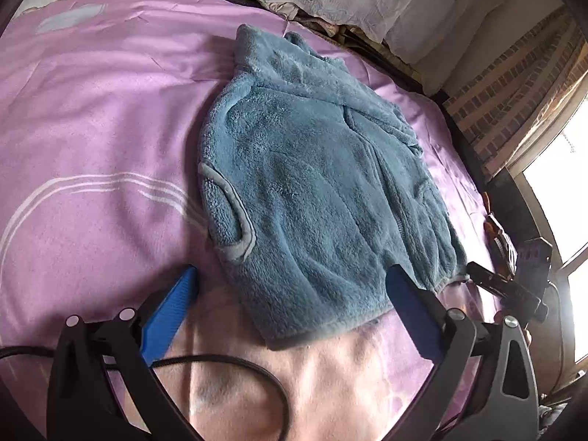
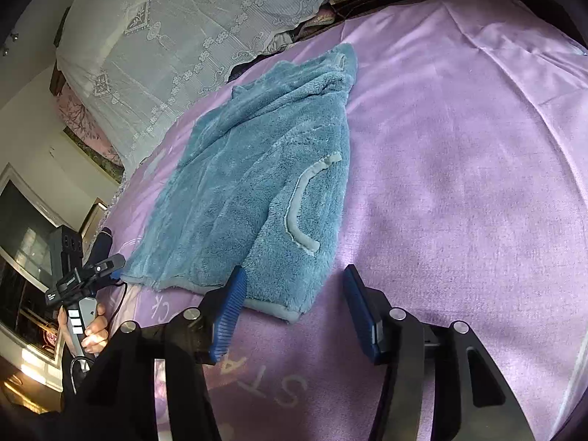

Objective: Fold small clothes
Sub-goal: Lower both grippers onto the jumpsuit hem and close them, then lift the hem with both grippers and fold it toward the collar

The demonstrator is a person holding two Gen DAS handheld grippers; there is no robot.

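On the purple bedsheet (image 1: 92, 128), your left tool (image 1: 290, 286) and right tool (image 2: 292, 283) gape empty at the blue fleece jacket's (image 1: 312, 183) hem, so pinch its near corners before folding.

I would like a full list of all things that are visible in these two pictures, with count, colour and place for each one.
Fluffy blue fleece garment: one, blue with a grey-trimmed pocket, lying flat in the middle of the bed, partly folded.
Purple bed sheet: one, lilac with white lines and letters, under the garment.
White lace cloth: one, white, draped beyond the far edge of the bed.
Brick wall: one, brown, beside the bed.
Window: one, bright, next to the brick wall.
Black cable: one, black, over the sheet near the left gripper.
Left gripper: one, black with blue pads, open, at the garment's hem.
Right gripper: one, black with blue pads, open, at the hem corner.
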